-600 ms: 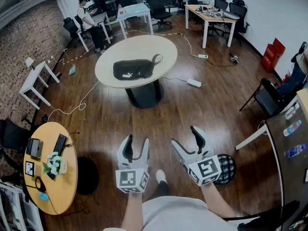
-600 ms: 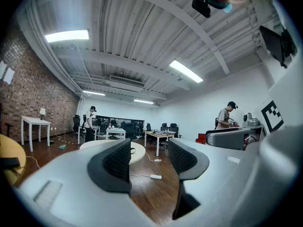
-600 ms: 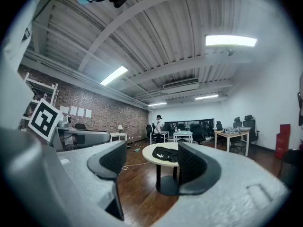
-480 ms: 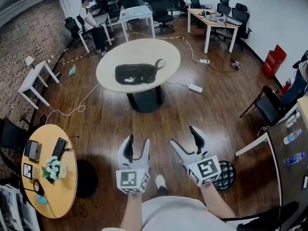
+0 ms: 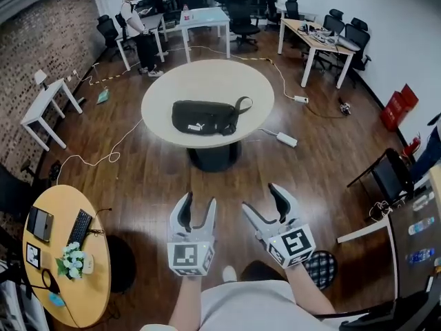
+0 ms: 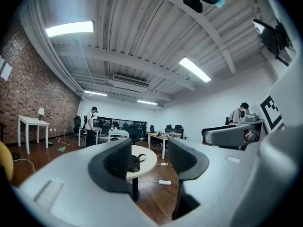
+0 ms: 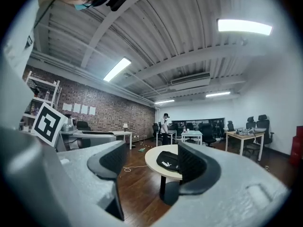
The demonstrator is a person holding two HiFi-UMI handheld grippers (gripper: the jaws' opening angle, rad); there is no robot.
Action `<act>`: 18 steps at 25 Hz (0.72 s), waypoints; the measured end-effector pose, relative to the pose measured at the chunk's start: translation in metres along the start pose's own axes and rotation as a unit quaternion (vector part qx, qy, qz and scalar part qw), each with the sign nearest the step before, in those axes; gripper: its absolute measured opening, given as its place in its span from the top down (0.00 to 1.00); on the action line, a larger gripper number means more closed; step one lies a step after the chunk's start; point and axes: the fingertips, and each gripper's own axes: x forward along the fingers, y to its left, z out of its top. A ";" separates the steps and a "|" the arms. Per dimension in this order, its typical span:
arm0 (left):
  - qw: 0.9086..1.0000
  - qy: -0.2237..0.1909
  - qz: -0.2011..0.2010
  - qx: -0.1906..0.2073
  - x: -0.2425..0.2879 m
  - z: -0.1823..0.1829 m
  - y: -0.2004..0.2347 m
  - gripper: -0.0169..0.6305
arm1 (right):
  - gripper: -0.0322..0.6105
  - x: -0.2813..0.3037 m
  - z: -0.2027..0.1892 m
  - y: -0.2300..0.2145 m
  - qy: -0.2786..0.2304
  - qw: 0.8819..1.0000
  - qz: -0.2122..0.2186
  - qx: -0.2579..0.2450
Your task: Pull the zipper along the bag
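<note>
Both left claw (image 5: 198, 205) and right claw (image 5: 262, 200) gape empty, wooden floor (image 5: 155, 174) between them and bag (image 5: 205, 117) on table (image 5: 207, 81).

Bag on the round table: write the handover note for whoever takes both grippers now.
Left gripper: open, empty, held low in front of the person.
Right gripper: open, empty, beside it.
Black bag: lies on the round table across the floor ahead; neither gripper is near it.
Done: nothing on the bag yet.
To do: walk up, find the zipper pull (too small to see from here), probably steady the bag with one gripper and pull with the other.
</note>
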 end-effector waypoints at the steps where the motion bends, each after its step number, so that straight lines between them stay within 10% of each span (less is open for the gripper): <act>1: 1.000 0.004 -0.001 -0.003 0.009 -0.003 0.004 0.59 | 0.45 0.009 -0.001 -0.006 0.002 1.000 -0.001 0.002; 18: 0.999 0.020 0.024 0.017 0.252 -0.009 0.065 0.60 | 0.45 0.222 -0.011 -0.173 -0.004 0.998 0.045 0.036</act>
